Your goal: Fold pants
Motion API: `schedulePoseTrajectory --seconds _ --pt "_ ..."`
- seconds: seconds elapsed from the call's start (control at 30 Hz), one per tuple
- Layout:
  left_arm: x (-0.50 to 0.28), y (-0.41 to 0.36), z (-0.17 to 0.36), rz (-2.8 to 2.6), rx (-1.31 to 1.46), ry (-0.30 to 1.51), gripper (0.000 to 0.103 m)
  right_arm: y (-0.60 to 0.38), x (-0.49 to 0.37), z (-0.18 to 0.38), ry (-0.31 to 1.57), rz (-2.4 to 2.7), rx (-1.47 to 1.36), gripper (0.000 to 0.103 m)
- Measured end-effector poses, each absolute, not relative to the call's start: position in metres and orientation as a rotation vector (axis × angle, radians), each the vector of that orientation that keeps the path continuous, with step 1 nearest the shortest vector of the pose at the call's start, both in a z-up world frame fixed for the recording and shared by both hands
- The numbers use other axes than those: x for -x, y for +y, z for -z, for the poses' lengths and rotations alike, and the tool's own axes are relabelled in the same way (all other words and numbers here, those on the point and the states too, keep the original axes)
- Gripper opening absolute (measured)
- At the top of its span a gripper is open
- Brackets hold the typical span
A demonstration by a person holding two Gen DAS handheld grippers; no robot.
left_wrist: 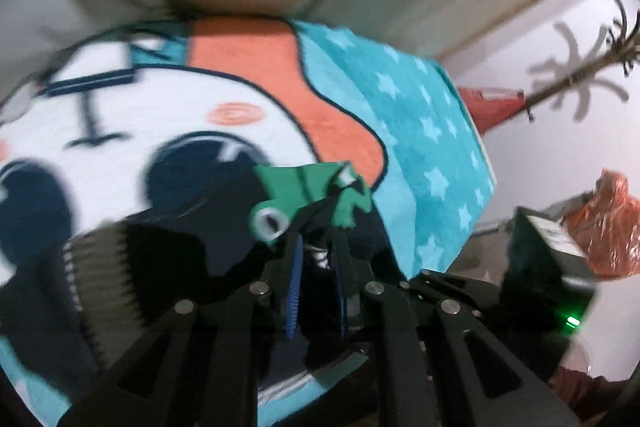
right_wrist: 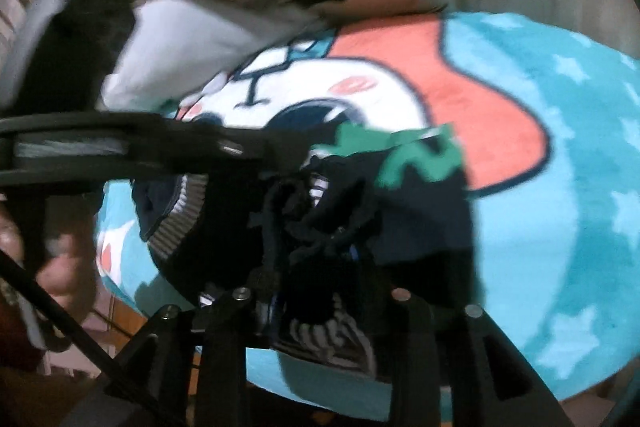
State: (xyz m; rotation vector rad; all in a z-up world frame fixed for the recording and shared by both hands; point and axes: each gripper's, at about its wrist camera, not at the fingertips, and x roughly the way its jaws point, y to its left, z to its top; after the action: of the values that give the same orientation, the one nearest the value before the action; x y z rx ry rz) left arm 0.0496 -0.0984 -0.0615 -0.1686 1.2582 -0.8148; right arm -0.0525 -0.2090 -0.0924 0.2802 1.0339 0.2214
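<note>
The left hand-held gripper [left_wrist: 316,227] pinches the dark navy pants with green print [left_wrist: 304,187]; the right hand-held gripper [right_wrist: 316,247] pinches bunched cloth too, above the teal star-patterned cartoon blanket [right_wrist: 560,187]. Both edges should, I think, be kept level and taut.

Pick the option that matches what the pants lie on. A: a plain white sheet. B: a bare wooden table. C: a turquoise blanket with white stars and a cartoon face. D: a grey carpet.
C: the dark pants with green patches rest on a turquoise star-printed blanket bearing a cartoon face; both hand-held grippers grip the fabric.
</note>
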Motion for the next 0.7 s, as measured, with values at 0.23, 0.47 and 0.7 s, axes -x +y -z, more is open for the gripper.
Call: schedulePoseTrajectory --seconds 0.23,0.47,0.7 --pt "-0.044 -0.007 0.044 0.639 0.256 1.169 0.040 -0.178 0.054 0.076 1.027 -0.292 -0.260 0.049" --pt "-0.041 0.047 0.047 0.503 0.282 1.133 0.042 -0.205 0.056 0.037 0.946 -0.209 -0.341 0.048" --pt "-0.038 0.076 0.060 0.444 0.336 1.140 0.042 -0.197 0.022 0.090 1.083 -0.178 -0.395 0.033"
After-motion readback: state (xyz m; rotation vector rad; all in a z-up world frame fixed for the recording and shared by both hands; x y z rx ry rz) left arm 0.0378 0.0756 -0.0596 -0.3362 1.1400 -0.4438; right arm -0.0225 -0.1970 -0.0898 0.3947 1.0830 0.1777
